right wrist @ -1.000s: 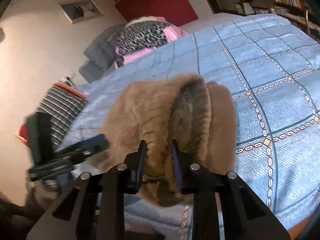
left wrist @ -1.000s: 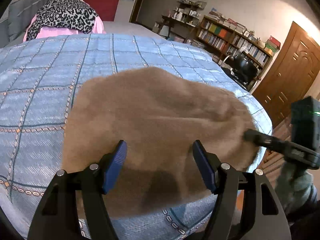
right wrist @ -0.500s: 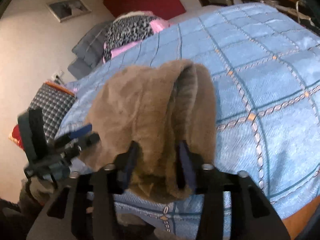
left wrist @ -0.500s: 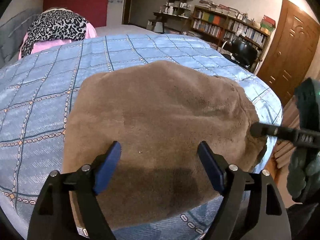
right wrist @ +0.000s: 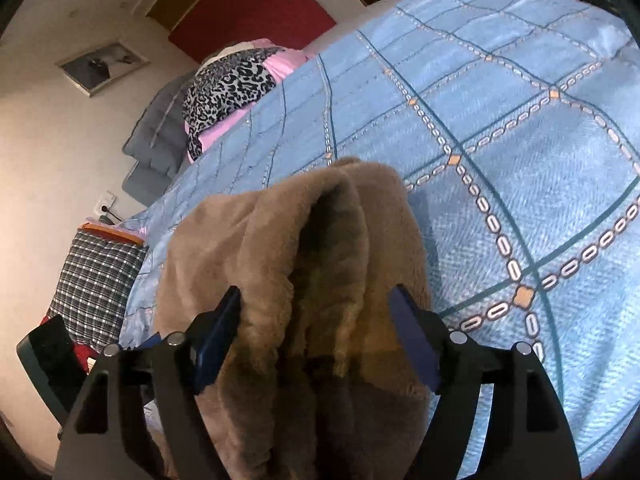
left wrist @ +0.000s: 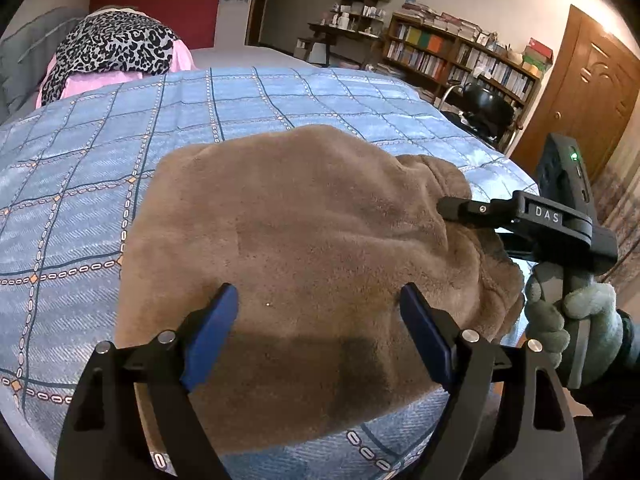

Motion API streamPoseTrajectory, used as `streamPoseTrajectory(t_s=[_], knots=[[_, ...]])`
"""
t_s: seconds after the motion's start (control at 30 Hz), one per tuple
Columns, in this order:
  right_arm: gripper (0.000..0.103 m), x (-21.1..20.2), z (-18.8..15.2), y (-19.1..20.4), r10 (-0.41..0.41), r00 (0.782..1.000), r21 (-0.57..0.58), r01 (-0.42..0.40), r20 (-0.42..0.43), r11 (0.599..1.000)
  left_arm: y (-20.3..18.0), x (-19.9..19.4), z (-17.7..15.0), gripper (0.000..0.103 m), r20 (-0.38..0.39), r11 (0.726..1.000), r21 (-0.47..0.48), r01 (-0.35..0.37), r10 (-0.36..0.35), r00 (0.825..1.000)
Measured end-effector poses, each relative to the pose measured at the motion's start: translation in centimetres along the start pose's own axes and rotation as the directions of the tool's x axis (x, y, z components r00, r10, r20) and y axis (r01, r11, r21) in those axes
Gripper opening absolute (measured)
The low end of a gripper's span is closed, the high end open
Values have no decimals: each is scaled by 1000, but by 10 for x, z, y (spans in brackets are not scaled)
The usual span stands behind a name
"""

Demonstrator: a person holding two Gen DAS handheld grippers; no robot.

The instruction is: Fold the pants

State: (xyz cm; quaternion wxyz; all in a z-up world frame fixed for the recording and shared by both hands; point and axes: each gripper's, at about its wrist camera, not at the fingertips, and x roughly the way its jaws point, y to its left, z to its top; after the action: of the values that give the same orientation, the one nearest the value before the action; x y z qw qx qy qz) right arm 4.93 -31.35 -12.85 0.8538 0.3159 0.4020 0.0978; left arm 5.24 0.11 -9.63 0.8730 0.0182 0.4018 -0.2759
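The brown fleece pants (left wrist: 304, 240) lie folded in a thick bundle on the blue checked bedspread (left wrist: 80, 200) near the bed's front edge. My left gripper (left wrist: 320, 304) is open, its blue pads hovering over the near part of the bundle. My right gripper (right wrist: 316, 300) is open too, its jaws spread on either side of the bundle's layered end (right wrist: 332, 240). In the left wrist view the right gripper (left wrist: 452, 204) sits at the bundle's right end, held by a gloved hand (left wrist: 572, 320).
A leopard-print and pink pile (left wrist: 112, 52) and grey pillows (right wrist: 156, 136) lie at the bed's far end. Bookshelves (left wrist: 460, 56), a black chair (left wrist: 488, 108) and a wooden door (left wrist: 592, 88) stand on the right. A checked cushion (right wrist: 96, 276) is beside the bed.
My right gripper was shut on the pants' end a second ago and has opened wide, letting go. My left gripper stayed open and shifted slightly over the bundle.
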Motion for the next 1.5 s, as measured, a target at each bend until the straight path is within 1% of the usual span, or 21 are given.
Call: streamPoseTrajectory(t_s=[0.03, 0.1, 0.13, 0.17, 0.2, 0.23, 0.33, 0.47, 0.57, 0.67, 0.77, 0.83, 0.87, 1.0, 1.03, 1.1, 1.2, 1.3, 1.37, 1.43, 1.5], knots=[[61, 0, -2, 3, 2, 1000, -14, -2, 1, 1000, 0, 1, 0, 84, -1, 1000, 0, 0, 0, 1000], [43, -2, -3, 9, -1, 1000, -33, 1, 6, 999, -1, 1, 1, 84, -2, 1000, -1, 2, -2, 1000], [30, -6, -3, 12, -6, 1000, -44, 7, 17, 999, -1, 1, 1, 84, -1, 1000, -3, 3, -3, 1000], [24, -11, -2, 16, -12, 999, -56, 14, 31, 998, -1, 1, 2, 84, -1, 1000, -8, 10, -10, 1000], [10, -19, -1, 17, -6, 999, -59, 9, 50, 998, -1, 1, 4, 84, 0, 1000, -11, 19, -19, 1000], [9, -30, 4, 21, 25, 997, -59, -20, 79, 998, -1, 0, 6, 84, 2, 999, -16, 33, -33, 999], [9, -56, 16, 36, -6, 986, -121, 26, 165, 992, -8, -4, 12, 85, 20, 997, -17, 74, -74, 997], [9, -55, 26, 39, -88, 979, -161, 118, 186, 980, -24, 7, 10, 86, -1, 996, 20, 86, -86, 996], [10, -33, 18, 14, -146, 985, -99, 156, 95, 983, -31, 20, -3, 86, -44, 996, 81, 48, -45, 998], [14, -14, -9, -3, -164, 986, -88, 165, 13, 982, -37, 22, -14, 88, -49, 987, 156, 27, -20, 999], [23, -18, -21, -11, -154, 988, -66, 156, 31, 986, -36, 20, -17, 88, -55, 983, 183, 30, -20, 998], [38, -21, -18, -11, -145, 989, -45, 147, 34, 988, -32, 18, -16, 88, -62, 984, 175, 36, -25, 998], [44, -28, -16, -8, -163, 985, -49, 166, 65, 985, -31, 16, -17, 88, -65, 985, 169, 40, -30, 997], [46, -48, -10, 14, -160, 974, -118, 180, 158, 977, -28, 7, -23, 88, -72, 984, 174, 44, -32, 997], [54, -52, -5, 21, -154, 970, -140, 181, 187, 974, -27, 6, -26, 88, -74, 983, 178, 42, -29, 997], [63, -56, 6, 25, -136, 968, -149, 169, 211, 974, -26, 5, -30, 88, -76, 981, 191, 36, -21, 997], [63, -39, 32, 20, -105, 975, -133, 133, 195, 982, -27, 2, -33, 88, -71, 981, 191, 34, -21, 997], [63, -10, 52, 1, -44, 994, -53, 50, 104, 997, -25, 1, -35, 88, -65, 983, 176, 42, -31, 997], [63, 10, 55, -15, -28, 999, 21, 28, 40, 999, -24, 1, -36, 88, -61, 983, 177, 45, -35, 998], [40, 21, 51, -21, -1, 1000, 53, 1, -4, 999, -22, 1, -36, 88, -61, 982, 183, 44, -33, 998], [34, 14, 46, -12, -25, 999, 4, 24, 34, 1000, -21, 1, -35, 88, -63, 982, 182, 47, -36, 997]])
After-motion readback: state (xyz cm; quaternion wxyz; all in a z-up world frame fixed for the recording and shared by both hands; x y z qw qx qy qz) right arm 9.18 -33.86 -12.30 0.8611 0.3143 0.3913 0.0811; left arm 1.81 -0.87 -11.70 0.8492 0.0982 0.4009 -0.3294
